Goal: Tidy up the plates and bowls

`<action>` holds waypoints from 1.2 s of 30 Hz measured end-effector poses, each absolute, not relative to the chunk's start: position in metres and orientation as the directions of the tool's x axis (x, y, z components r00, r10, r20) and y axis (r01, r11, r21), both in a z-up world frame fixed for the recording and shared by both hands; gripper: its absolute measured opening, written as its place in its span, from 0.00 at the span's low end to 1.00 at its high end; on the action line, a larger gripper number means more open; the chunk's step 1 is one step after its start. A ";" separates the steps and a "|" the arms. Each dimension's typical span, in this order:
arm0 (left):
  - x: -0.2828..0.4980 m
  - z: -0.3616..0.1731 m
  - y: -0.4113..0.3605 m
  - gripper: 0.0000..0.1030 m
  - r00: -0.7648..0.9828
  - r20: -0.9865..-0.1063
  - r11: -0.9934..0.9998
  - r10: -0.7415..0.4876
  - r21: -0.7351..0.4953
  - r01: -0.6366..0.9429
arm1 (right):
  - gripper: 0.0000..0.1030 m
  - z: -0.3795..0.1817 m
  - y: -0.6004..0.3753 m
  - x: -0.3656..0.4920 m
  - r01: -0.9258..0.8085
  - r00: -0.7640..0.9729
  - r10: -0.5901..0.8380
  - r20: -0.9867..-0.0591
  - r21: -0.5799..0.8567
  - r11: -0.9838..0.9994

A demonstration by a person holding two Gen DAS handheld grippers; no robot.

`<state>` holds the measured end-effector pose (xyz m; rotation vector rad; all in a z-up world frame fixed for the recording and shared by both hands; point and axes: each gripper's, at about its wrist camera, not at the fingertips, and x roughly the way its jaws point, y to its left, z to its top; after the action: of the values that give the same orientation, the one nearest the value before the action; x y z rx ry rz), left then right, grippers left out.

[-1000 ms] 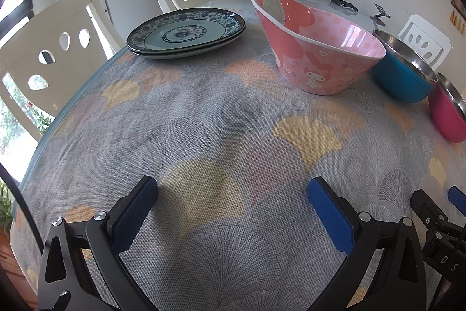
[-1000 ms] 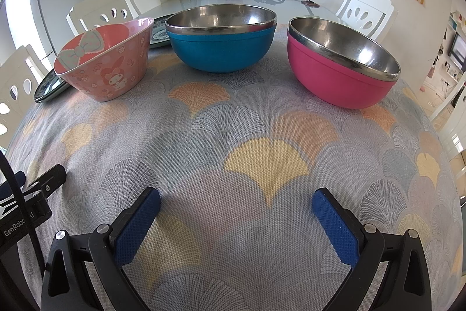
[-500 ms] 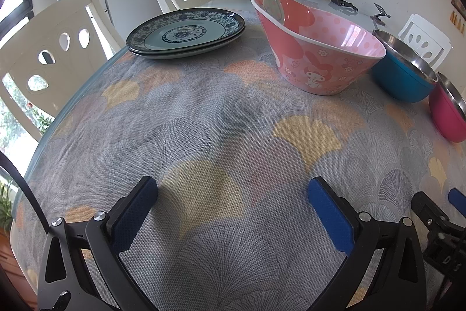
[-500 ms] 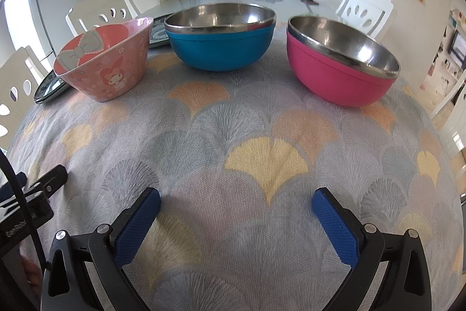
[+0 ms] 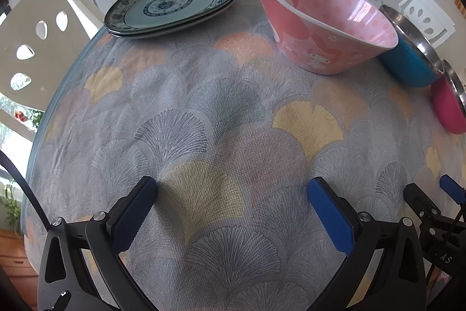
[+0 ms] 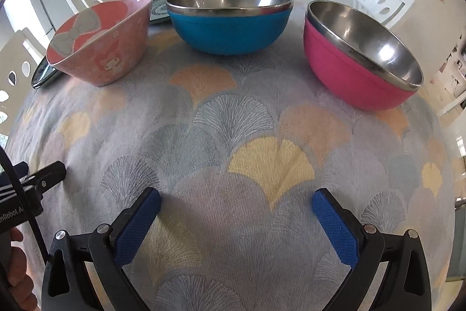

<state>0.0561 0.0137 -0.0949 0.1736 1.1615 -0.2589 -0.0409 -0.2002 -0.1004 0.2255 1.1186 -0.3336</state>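
Both tongs hang over the tablecloth (image 5: 233, 112) w/ nothing in them: left gripper (image 5: 233, 188) jaws spread wide, right gripper (image 6: 236, 201) same. Far left sit 2 stacked blue-patterned plates (image 5: 171, 5). Next to them the pink cartoon bowl (image 6: 102, 40), then the blue steel-lined bowl (image 6: 230, 25), then the magenta bowl (image 6: 358, 60), in a row, apart from each other.

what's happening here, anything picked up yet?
Nothing yet. A person holds both tools above the patterned tablecloth; the left gripper and right gripper are open and empty. Ahead sit the pink cartoon bowl, the blue bowl, the magenta bowl and two stacked patterned plates, none touched.
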 end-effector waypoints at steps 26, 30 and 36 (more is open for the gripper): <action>0.096 0.073 0.005 0.98 0.502 -0.795 0.885 -0.340 -0.092 0.456 | 1.00 0.100 -0.200 -0.024 0.411 0.638 -0.237 -0.733 0.064 0.910; 0.100 0.072 0.000 0.98 0.514 -0.794 0.887 -0.324 -0.066 0.457 | 1.00 0.097 -0.195 -0.019 0.426 0.614 -0.265 -0.743 0.030 0.904; 0.097 0.063 -0.011 0.98 0.496 -0.806 0.870 -0.323 -0.046 0.491 | 1.00 0.088 -0.210 -0.025 0.492 0.573 -0.320 -0.754 0.004 0.871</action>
<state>0.0969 -0.0114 0.0633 0.1993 0.9288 -0.4970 -0.0246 -0.2105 0.0879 0.2231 0.8344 -0.4805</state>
